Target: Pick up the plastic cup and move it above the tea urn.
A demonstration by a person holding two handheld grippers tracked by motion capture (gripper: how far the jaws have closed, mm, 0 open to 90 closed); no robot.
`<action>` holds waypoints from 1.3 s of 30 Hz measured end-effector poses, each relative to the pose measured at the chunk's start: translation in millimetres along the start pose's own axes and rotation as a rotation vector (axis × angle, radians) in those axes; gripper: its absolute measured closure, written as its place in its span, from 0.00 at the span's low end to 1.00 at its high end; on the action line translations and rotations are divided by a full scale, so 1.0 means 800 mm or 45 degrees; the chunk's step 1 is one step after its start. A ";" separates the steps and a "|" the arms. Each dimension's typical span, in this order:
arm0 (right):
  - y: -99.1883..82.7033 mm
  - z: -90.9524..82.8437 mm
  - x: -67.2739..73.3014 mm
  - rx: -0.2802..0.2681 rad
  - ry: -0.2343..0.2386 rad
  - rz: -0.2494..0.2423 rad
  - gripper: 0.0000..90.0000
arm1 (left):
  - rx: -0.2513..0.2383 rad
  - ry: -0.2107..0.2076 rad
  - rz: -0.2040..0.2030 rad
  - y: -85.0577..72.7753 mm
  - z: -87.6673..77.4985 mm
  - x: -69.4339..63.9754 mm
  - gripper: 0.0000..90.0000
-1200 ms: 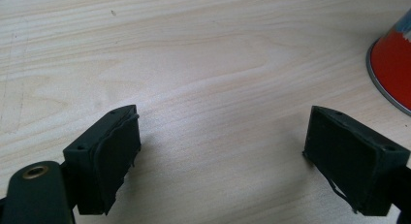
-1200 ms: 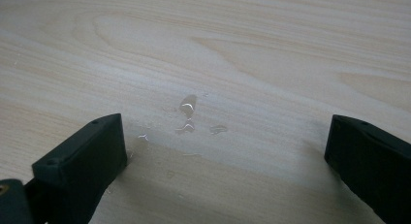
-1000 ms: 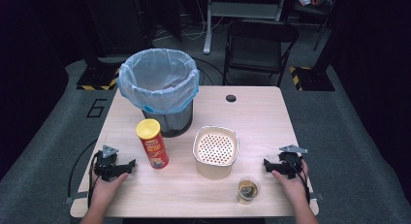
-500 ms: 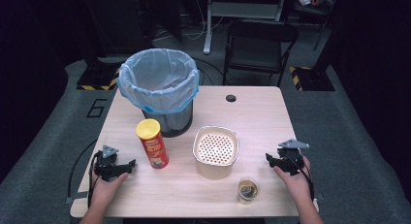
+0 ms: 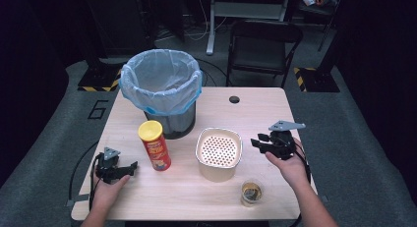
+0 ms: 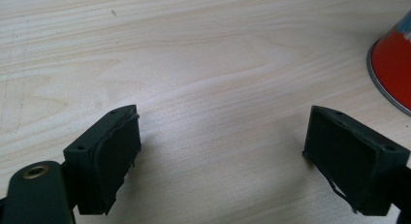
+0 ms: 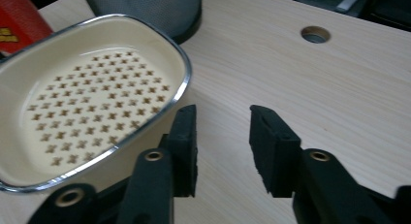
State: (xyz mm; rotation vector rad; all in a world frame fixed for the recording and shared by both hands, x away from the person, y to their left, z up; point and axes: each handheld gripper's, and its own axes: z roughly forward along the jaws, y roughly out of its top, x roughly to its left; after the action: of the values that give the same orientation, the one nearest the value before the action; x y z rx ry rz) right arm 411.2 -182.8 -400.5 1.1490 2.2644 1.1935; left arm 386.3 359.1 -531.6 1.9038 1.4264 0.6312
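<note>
My right hand-held gripper [image 5: 259, 141] is up off the tabletop [image 5: 255, 114], just beside the cream perforated dish [image 5: 219, 153]. Its jaws have just been closing and now stand narrow with nothing between them. Guessing I'm after the dish rim, so I'd open a bit and straddle the near wall squarely. Left hand-held gripper [image 5: 129, 166] sits wide open and empty by the red chip can [image 5: 154, 144].

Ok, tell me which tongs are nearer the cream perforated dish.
Right. The right tongs hang just off the cream perforated dish, beside its right rim, jaws apart with nothing between them. The left tongs rest far off, beyond the red can.
</note>
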 end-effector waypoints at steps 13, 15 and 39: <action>0.027 0.047 0.018 0.049 0.080 -0.046 0.71 | 0.000 0.000 0.001 0.000 0.000 0.000 0.14; 0.027 0.056 0.016 0.062 0.105 -0.058 0.74 | 0.000 0.000 0.002 0.000 0.000 0.000 0.14; 0.012 0.047 0.034 0.065 0.158 -0.098 0.85 | 0.000 -0.001 0.003 0.000 0.000 0.000 0.14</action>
State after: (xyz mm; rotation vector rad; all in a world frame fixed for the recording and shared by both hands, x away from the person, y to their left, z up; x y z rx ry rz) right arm 422.4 -138.2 -413.1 1.0222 2.4208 1.2143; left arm 386.4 359.4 -531.6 1.9060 1.4236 0.6315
